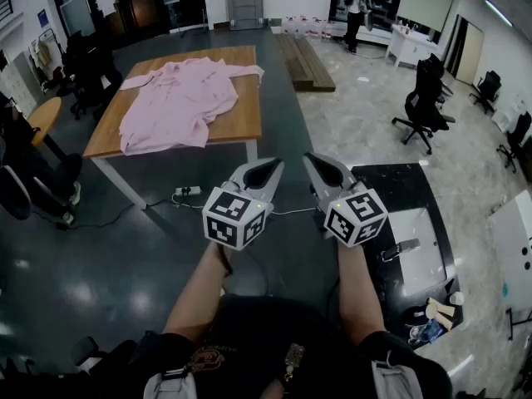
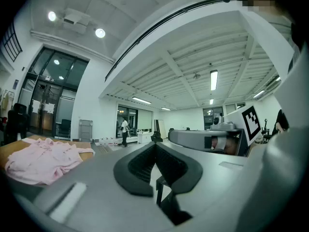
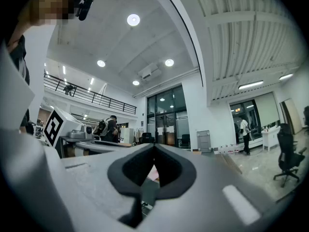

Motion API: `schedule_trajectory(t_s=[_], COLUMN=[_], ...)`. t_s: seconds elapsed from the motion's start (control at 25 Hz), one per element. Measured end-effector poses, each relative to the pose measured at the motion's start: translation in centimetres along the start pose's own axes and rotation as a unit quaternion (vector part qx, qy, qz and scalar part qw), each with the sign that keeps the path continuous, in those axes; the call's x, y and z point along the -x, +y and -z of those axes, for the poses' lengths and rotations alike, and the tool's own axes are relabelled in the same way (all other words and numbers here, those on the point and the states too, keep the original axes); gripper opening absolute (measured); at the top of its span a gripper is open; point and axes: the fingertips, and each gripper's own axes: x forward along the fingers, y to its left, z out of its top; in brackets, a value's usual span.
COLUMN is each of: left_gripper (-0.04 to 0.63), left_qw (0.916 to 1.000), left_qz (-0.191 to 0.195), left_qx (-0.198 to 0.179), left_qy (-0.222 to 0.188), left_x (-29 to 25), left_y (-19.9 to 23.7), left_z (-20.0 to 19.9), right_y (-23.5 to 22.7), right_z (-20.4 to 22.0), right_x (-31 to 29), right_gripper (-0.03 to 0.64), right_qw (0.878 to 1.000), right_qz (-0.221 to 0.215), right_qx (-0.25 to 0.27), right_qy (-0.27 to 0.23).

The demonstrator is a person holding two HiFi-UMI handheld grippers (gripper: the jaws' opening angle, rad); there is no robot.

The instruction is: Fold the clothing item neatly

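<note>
Zero folds are made so far.

Head view: the pink shirt (image 1: 183, 102) is spread rumpled on the counter (image 1: 241, 127), well apart from the left gripper (image 1: 268, 169) and right gripper (image 1: 320, 166).

Left gripper view: the jaws are pressed together on nothing, and the shirt's near edge is cut off.

Right gripper view: the jaws are likewise together and empty. Only a pink sliver is made out behind them.

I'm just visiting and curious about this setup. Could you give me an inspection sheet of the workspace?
Surface: wooden table, some way ahead of the person.
Job's things: pink shirt spread on it, not folded.
Clutter: small items on the black mat at right.
Grippers: left gripper and right gripper both shut, empty, held level.
Cables: power strip and cable on the floor.
Surroundings: office chairs, stacked planks, a person far off.
</note>
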Motion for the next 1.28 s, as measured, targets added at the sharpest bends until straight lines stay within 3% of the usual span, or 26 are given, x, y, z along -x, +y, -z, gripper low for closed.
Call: schedule_trajectory(t_s=[0.76, 1.0, 1.28], left_gripper=[0.008, 0.008, 0.008], left_qw=[0.9996, 0.9985, 0.9955], left_qz=[-0.021, -0.046, -0.08], left_qx=[0.013, 0.023, 0.037], left_qy=[0.014, 0.019, 0.035], left_x=[0.7, 2.5, 5.8], left_y=[3.2, 7.5, 15.7], left_z=[1.5, 2.1, 3.5], right_y=[0.6, 2.3, 6.0], right_z=[1.5, 2.2, 4.1], right_x=[-3.0, -6.9, -14.2], right_gripper=[0.002, 0.002, 0.002], right_qw=[1.0, 0.999, 0.997], right_qz=[-0.018, -0.039, -0.066], right_qx=[-0.022, -0.026, -0.031], right_qy=[0.009, 0.017, 0.038])
